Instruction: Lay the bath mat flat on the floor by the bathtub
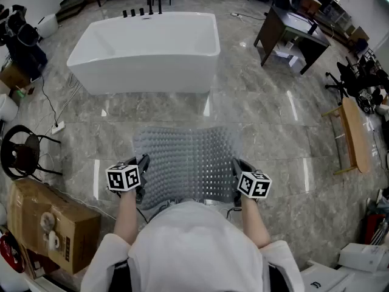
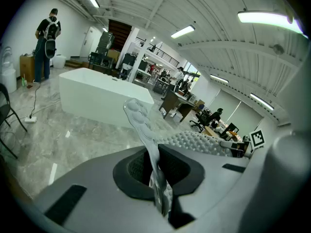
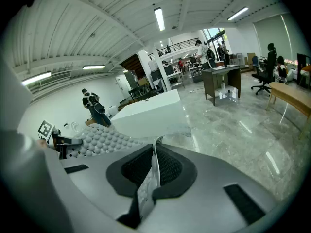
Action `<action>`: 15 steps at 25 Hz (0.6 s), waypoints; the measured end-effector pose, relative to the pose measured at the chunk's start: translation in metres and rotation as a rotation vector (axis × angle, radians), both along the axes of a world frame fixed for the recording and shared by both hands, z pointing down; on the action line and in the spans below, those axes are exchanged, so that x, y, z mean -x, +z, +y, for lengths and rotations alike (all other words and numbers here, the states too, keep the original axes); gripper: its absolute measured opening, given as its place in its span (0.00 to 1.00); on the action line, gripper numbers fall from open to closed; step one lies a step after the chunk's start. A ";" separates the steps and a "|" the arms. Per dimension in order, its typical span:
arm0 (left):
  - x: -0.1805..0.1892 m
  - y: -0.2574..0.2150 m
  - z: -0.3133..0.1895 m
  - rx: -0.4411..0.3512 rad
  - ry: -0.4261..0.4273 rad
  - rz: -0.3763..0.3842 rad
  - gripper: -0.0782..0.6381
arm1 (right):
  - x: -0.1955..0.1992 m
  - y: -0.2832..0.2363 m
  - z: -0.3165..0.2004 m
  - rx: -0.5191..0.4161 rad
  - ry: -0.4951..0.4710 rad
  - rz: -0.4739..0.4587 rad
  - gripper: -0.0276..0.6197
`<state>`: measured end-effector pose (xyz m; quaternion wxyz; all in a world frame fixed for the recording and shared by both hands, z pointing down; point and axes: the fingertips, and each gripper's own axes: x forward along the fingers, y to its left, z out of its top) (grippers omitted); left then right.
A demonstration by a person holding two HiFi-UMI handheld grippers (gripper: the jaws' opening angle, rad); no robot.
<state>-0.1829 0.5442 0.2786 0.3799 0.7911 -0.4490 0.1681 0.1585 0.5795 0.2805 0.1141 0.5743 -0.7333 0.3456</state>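
The grey, translucent, knobbly bath mat (image 1: 188, 160) hangs spread out between my two grippers, above the marble floor in front of the white bathtub (image 1: 146, 50). My left gripper (image 1: 143, 176) is shut on the mat's near left corner; the mat's edge (image 2: 146, 125) runs up from between its jaws. On the other side my right gripper (image 1: 234, 178) is shut on the near right corner, the mat's edge (image 3: 153, 171) pinched between the dark pads. In the right gripper view the bathtub (image 3: 150, 113) stands beyond the mat; in the left gripper view the bathtub (image 2: 102, 96) stands ahead.
A cardboard box (image 1: 51, 224) and a black round stool (image 1: 21, 151) stand at the left. A dark desk (image 1: 292, 32) is at the back right, a wooden bench (image 1: 355, 132) at the right. A person (image 2: 46, 45) stands far off beside the tub. Cables (image 1: 51, 105) lie on the floor at left.
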 end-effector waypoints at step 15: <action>0.019 0.009 -0.005 0.022 0.024 0.014 0.17 | 0.028 0.002 -0.008 -0.004 0.006 -0.013 0.10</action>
